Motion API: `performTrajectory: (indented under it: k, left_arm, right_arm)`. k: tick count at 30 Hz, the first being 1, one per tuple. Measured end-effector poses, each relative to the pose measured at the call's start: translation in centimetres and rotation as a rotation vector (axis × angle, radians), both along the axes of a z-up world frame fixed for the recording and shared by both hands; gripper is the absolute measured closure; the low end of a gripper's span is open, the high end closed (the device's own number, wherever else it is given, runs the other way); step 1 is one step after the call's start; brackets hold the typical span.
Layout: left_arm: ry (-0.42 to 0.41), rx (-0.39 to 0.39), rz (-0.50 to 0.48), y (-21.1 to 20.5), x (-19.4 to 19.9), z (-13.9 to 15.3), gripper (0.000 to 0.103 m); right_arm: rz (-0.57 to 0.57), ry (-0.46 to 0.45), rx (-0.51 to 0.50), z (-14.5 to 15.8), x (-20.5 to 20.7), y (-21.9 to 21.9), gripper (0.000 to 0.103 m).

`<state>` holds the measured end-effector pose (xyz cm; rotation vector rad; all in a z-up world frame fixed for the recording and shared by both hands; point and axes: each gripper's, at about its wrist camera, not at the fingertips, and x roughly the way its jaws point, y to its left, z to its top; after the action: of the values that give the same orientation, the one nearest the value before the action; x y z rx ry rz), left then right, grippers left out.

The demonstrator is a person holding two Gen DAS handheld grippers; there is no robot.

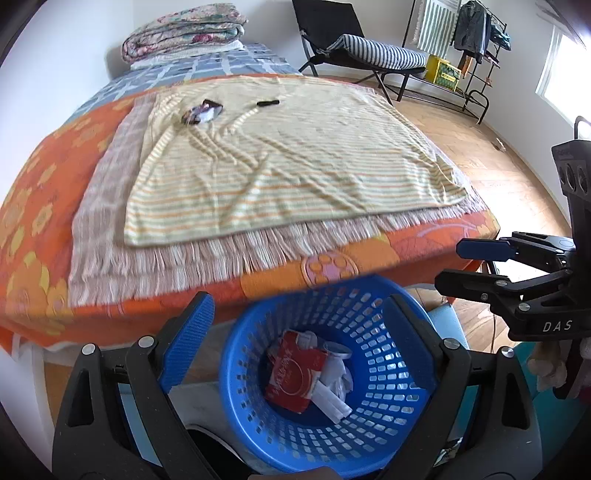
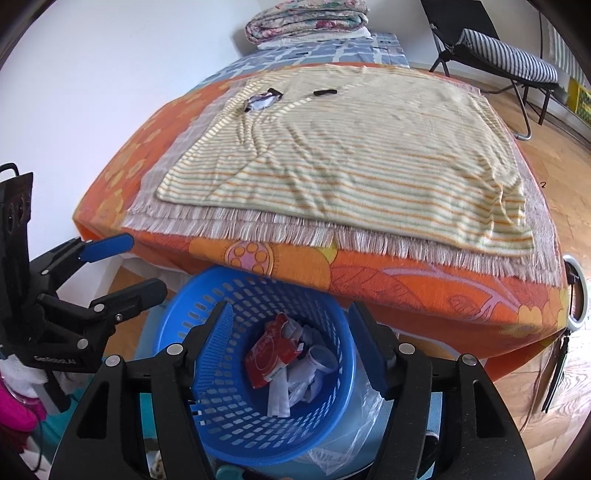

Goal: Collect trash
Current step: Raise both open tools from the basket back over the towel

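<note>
The left gripper (image 1: 299,343) stood with its 2 blue-padded fingers spread wide and nothing between them, poised above the round blue perforated plastic basket (image 1: 325,435). The right gripper (image 2: 291,354) was likewise spread and empty over the same basket (image 2: 229,435). Inside the basket lay a red printed carton (image 1: 295,376) and crumpled white paper scraps (image 1: 336,391); the right wrist view showed the carton (image 2: 273,350) tilted against the paper (image 2: 295,387).

Each camera caught the other tool from the side: the left view showed the right gripper (image 1: 476,264) at its right edge, and the right view showed the left gripper (image 2: 140,262) at its left edge. Only the right view showed a clear plastic bag (image 2: 351,439) beside the basket.

Beyond the basket rose the bed with an orange flowered cover (image 2: 424,291), its near edge overhanging the basket's far rim. On it lay a yellow striped towel (image 1: 280,162) over a fringed pinkish blanket (image 1: 229,262). Far up the towel rested a crumpled dark and white wrapper (image 1: 203,112) and, just beside it, a small black oblong object (image 1: 267,103), both well apart from the grippers. A folded floral quilt (image 1: 184,29) sat at the bed's head, and a black folding lounge chair (image 1: 354,48) stood on the wooden floor.
</note>
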<state>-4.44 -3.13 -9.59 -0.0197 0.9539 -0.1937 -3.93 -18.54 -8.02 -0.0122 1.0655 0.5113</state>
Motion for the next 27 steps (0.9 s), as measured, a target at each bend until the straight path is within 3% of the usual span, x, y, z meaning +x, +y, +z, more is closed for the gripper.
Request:
performTrajectory:
  k: [4, 6, 16, 27]
  left_arm:
    - [-0.015, 0.019, -0.003, 0.3, 1.4, 1.1, 0.008]
    - [-0.028, 0.022, -0.002, 0.7, 2.3, 1.8, 0.008]
    - [-0.059, 0.034, 0.009, 2.8, 8.7, 4.4, 0.008]
    - [-0.037, 0.000, 0.060, 6.2, 16.4, 3.8, 0.008]
  right_arm:
    - [-0.012, -0.014, -0.005, 1.0, 0.9, 0.1, 0.036]
    - [-0.024, -0.008, -0.012, 1.4, 1.6, 0.2, 0.027]
    - [-0.040, -0.094, -0.065, 4.4, 5.3, 1.5, 0.026]
    - [-0.049, -0.201, -0.110, 6.1, 12.5, 3.2, 0.026]
